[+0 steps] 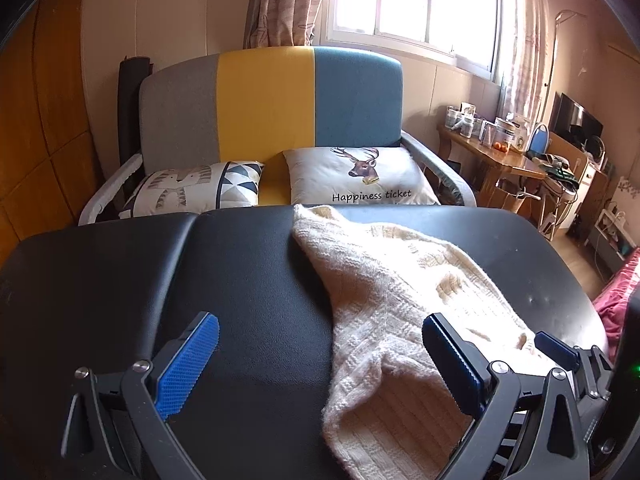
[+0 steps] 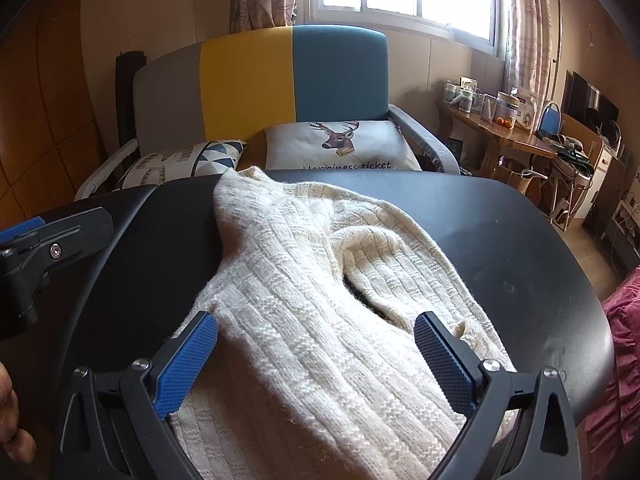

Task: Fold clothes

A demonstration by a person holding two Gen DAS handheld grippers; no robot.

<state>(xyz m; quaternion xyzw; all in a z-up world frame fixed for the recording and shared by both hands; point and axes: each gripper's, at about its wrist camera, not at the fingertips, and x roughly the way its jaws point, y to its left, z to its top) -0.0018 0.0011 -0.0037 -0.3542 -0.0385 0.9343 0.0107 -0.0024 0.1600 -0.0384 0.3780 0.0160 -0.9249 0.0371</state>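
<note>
a black table [image 1: 248, 280] is seen filling the lower half of both views, with a cream knitted sweater [image 2: 312, 320] spread loosely across its centre and right, one end reaching the far edge. the right gripper [image 2: 316, 356] is held wide open with the sweater lying between its blue pads, while the left gripper [image 1: 320, 360] is likewise spread open, its right pad over the sweater's edge at lower centre of the frame.

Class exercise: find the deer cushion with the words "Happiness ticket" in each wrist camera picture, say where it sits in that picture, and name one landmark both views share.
Left wrist view: the deer cushion sits just right of centre, its caption fully readable.
Right wrist view: the deer cushion sits near upper centre, its caption partly hidden behind the black table.
Shared landmark: the grey, yellow and blue sofa back.
</note>
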